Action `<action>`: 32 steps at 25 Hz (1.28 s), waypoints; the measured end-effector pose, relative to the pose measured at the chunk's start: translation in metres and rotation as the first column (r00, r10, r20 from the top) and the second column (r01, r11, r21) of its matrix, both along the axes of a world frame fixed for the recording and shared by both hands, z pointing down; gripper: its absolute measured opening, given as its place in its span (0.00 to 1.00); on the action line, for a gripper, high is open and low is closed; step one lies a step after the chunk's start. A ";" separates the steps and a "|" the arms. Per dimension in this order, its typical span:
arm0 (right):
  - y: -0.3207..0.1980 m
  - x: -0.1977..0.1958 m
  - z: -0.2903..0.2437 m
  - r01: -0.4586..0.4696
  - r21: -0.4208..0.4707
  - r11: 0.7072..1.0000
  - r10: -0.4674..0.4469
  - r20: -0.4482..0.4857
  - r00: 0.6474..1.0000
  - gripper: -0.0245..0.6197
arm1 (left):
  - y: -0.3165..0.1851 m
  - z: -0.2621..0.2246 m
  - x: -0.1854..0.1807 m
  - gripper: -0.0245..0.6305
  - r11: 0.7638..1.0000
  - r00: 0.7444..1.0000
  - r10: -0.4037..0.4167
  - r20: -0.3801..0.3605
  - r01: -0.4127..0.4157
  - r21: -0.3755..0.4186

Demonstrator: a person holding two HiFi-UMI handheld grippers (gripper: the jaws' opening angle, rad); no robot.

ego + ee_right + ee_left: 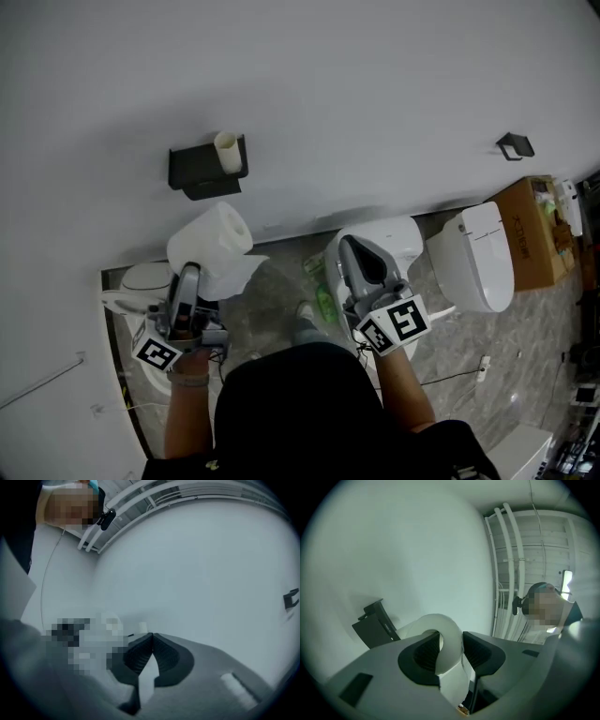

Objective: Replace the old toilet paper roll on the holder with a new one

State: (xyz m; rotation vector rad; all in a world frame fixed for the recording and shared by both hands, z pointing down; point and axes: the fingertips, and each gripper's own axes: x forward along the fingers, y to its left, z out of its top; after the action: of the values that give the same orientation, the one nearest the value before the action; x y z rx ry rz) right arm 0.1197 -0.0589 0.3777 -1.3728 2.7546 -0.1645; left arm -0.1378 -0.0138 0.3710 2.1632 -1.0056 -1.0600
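Note:
A black holder (208,169) hangs on the white wall with a bare cardboard core (226,150) standing on its right end. Just below it, my left gripper (192,272) is shut on the wall of a full white toilet paper roll (214,239), whose loose tail hangs down to the right. In the left gripper view the roll's wall (445,639) is pinched between the jaws of the left gripper (450,651), and the holder (375,625) lies to the left, a little beyond. My right gripper (352,246) is shut and holds nothing; in its own view the right gripper (151,637) faces the blank wall.
A white toilet (398,239) stands right behind the right gripper, and a second one (478,258) is further right beside a cardboard box (534,234). A small black hook (515,145) is on the wall. Green bottles (323,300) lie on the floor. A white fixture (141,279) sits at the left.

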 end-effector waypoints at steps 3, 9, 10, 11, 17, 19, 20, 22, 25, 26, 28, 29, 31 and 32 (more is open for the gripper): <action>-0.028 0.002 -0.003 0.056 0.004 0.998 -0.056 0.006 0.998 0.04 | -0.014 -0.005 0.006 0.29 0.999 0.999 -0.052 0.002 0.052 0.002; -0.071 -0.002 -0.008 0.202 0.016 0.979 -0.202 0.006 0.979 0.04 | -0.023 -0.003 0.011 0.29 0.984 0.984 -0.180 0.000 0.180 -0.004; -0.076 -0.003 -0.009 0.225 0.018 0.974 -0.225 0.007 0.974 0.04 | -0.023 -0.002 0.012 0.29 0.980 0.980 -0.201 0.003 0.201 -0.008; -0.082 -0.004 -0.010 0.248 0.020 0.969 -0.248 0.006 0.969 0.04 | -0.023 -0.001 0.013 0.29 0.975 0.975 -0.222 0.005 0.222 -0.013; -0.106 -0.024 -0.011 0.362 0.018 0.932 -0.362 -0.020 0.932 0.04 | -0.009 -0.001 0.010 0.29 0.946 0.946 -0.323 0.000 0.323 -0.006; -0.110 -0.033 -0.012 0.396 0.018 0.918 -0.396 -0.033 0.918 0.04 | -0.003 0.000 0.008 0.29 0.934 0.935 -0.356 0.003 0.356 -0.013; -0.112 -0.039 -0.012 0.416 0.015 0.909 -0.415 -0.044 0.909 0.04 | 0.000 0.001 0.007 0.29 0.929 0.929 -0.371 0.002 0.371 -0.017; -0.114 -0.050 -0.012 0.453 0.009 0.892 -0.451 -0.074 0.889 0.04 | 0.006 -0.001 0.006 0.29 0.918 0.918 -0.396 -0.002 0.396 -0.019; -0.118 -0.068 -0.013 0.496 0.011 0.869 -0.490 -0.134 0.861 0.06 | 0.011 0.000 0.001 0.29 0.906 0.907 -0.422 0.002 0.422 -0.027; -0.119 -0.074 -0.014 0.510 0.010 0.860 -0.502 -0.152 0.851 0.07 | 0.012 0.000 -0.001 0.29 0.904 0.904 -0.427 0.000 0.427 -0.026; -0.119 -0.086 -0.015 0.538 0.007 0.843 -0.528 -0.178 0.830 0.08 | 0.013 0.000 -0.005 0.29 0.900 0.900 -0.435 -0.006 0.435 -0.030; -0.120 -0.091 -0.017 0.549 0.009 0.836 -0.538 -0.188 0.822 0.09 | 0.014 0.001 -0.007 0.29 0.898 0.898 -0.439 -0.008 0.438 -0.034; -0.121 -0.102 -0.021 0.565 0.022 0.825 -0.548 -0.215 0.808 0.09 | 0.016 0.003 -0.013 0.29 0.895 0.896 -0.444 -0.006 0.444 -0.043; -0.122 -0.107 -0.022 0.571 0.029 0.820 -0.549 -0.236 0.802 0.10 | 0.016 0.004 -0.016 0.29 0.895 0.896 -0.444 -0.002 0.444 -0.047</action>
State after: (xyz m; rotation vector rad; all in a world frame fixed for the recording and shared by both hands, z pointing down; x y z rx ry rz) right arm 0.0126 -0.1813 0.3559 -0.5314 3.2220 0.1088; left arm -0.1535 0.0026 0.3752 1.9290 -1.5527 -1.2332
